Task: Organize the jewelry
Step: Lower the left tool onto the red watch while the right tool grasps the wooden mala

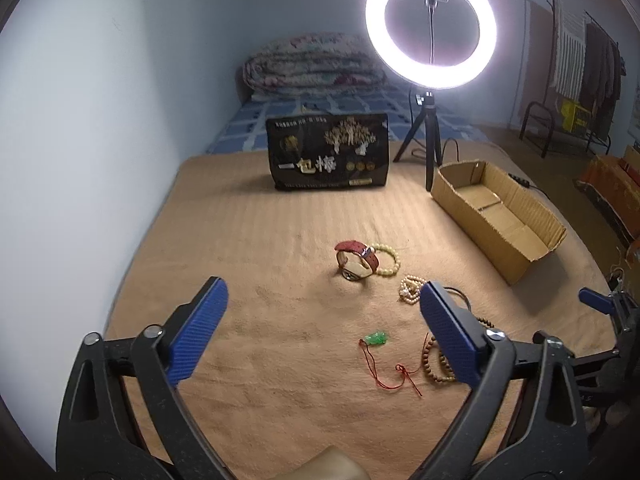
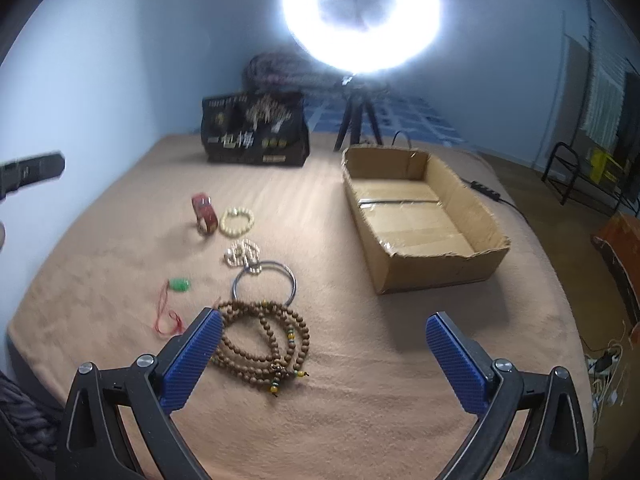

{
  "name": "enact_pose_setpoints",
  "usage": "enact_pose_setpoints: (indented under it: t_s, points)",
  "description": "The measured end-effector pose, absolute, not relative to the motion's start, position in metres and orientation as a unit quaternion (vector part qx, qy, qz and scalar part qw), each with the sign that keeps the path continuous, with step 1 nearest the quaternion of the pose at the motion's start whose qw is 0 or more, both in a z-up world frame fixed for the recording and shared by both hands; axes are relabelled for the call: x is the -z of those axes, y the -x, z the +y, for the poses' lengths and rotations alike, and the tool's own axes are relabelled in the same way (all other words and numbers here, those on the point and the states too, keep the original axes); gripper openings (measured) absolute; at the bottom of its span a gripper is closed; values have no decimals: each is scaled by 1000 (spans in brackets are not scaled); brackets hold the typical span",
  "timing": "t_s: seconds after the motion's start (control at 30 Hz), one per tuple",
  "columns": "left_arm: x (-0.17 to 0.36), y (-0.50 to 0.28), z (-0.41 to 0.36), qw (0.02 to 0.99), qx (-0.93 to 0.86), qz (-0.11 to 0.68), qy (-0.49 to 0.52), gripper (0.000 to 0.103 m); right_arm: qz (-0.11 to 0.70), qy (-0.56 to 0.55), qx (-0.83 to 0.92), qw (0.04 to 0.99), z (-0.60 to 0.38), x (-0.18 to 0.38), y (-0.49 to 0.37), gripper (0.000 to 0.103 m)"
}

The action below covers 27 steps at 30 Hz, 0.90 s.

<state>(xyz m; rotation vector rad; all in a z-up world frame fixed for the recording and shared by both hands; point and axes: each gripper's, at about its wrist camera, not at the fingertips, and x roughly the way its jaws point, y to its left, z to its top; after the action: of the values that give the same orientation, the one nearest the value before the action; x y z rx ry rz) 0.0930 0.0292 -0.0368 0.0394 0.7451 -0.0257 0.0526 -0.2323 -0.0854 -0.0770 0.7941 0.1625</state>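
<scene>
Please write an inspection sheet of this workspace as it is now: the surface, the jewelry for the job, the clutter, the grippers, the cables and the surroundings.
Surface: tan blanket, ribbed.
Job's things: red-strap watch, pale bead bracelet, pearl strand, metal bangle, green pendant on red cord, brown bead mala; all outside the cardboard box, which holds no jewelry.
Clutter: black printed bag standing upright.
Grippers: left gripper and right gripper, jaws wide apart, holding nothing.
Cables: black cord with inline switch behind the box.
Surroundings: lit ring light on a tripod, folded quilt, clothes rack.
</scene>
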Motion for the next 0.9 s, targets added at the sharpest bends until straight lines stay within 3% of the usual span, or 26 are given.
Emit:
enact_pose_setpoints:
  t_s: [0.23, 0.6, 0.9]
  points:
    - [60, -130, 33, 906, 50, 420, 27, 86, 450, 45, -100, 886, -223, 117, -76, 102]
    - [100, -181, 11, 877, 67, 471, 59, 85, 496, 42, -100, 861, -221, 148, -95, 100]
    - [137, -231, 13, 853, 34, 511, 98, 79, 514, 44, -108, 850, -214, 164, -108, 97]
